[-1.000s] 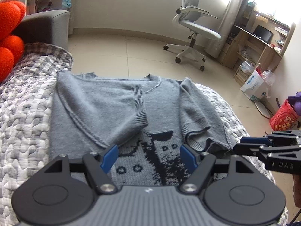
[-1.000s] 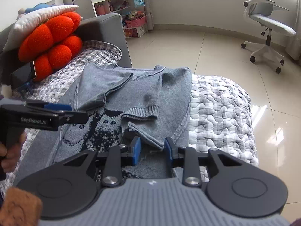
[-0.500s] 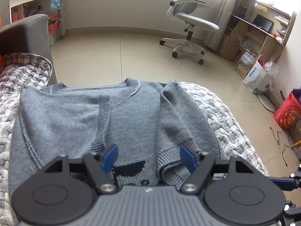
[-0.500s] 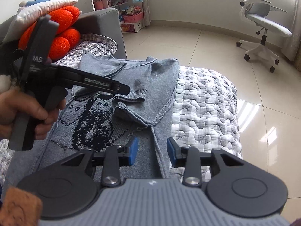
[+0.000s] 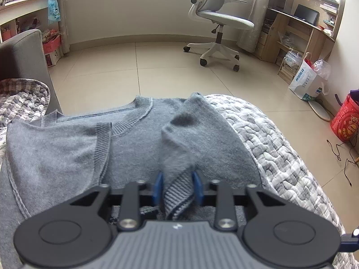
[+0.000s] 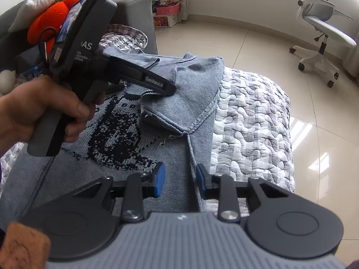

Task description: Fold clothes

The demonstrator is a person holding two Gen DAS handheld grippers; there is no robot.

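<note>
A grey knit sweater [image 5: 134, 148] with a dark pattern lies flat on a quilted sofa cover, both sleeves folded in over the body. My left gripper [image 5: 177, 186] is shut on the ribbed cuff of the right-hand sleeve [image 5: 179, 192]. In the right wrist view the left gripper [image 6: 166, 88] pinches that sleeve cuff [image 6: 152, 103] above the sweater's pattern [image 6: 119, 134]. My right gripper [image 6: 179, 179] is open and empty, low over the sweater's side seam [image 6: 193, 157] near the hem.
The quilted grey-white cover [image 6: 251, 121] ends at the sofa's right edge, with tiled floor [image 5: 179, 71] beyond. A grey armrest [image 5: 22, 56] and orange cushions [image 6: 44, 20] stand at the far left. An office chair [image 5: 219, 22], desk and bags stand across the room.
My left gripper moved forward to the right sleeve and shut on its cuff. My right gripper drew back toward the hem and opened a little wider.
</note>
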